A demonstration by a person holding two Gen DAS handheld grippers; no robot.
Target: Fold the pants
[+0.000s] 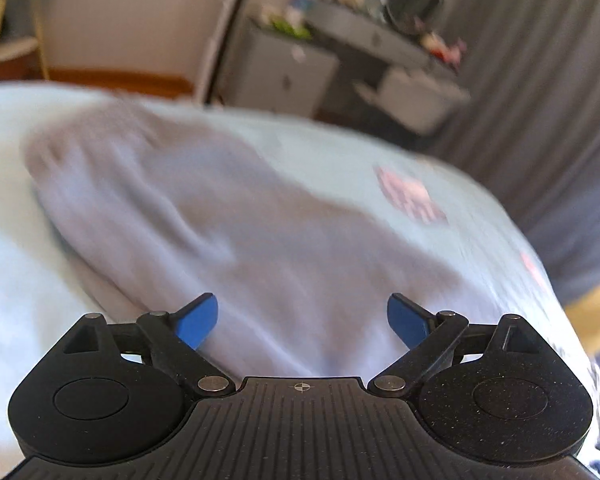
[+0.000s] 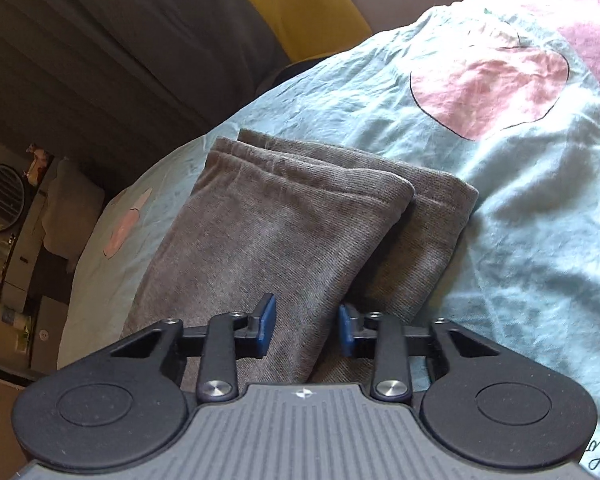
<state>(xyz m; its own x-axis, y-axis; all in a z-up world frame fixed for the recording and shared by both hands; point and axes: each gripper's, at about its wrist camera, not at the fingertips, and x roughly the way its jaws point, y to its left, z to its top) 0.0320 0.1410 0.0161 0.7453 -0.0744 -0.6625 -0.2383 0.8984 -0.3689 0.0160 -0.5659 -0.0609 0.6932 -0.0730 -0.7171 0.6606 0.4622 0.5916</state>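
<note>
The grey knit pants point(image 2: 284, 232) lie lengthwise on the pale-blue bed sheet point(image 2: 520, 240). The left hand-held gripper point(image 1: 302, 320) gapes empty; the right hand-held gripper point(image 2: 307, 330) stands narrowly apart over the cloth, gripping nothing. Pinch both stacked cuffs squarely before folding.

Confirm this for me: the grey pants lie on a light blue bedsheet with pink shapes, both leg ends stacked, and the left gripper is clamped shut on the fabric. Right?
One detail is off. The left gripper is not clamped on the fabric: the left wrist view shows its blue pads spread wide with nothing between them. The rest holds: the grey pants lie on the light blue bedsheet with pink shapes, leg ends stacked.
</note>
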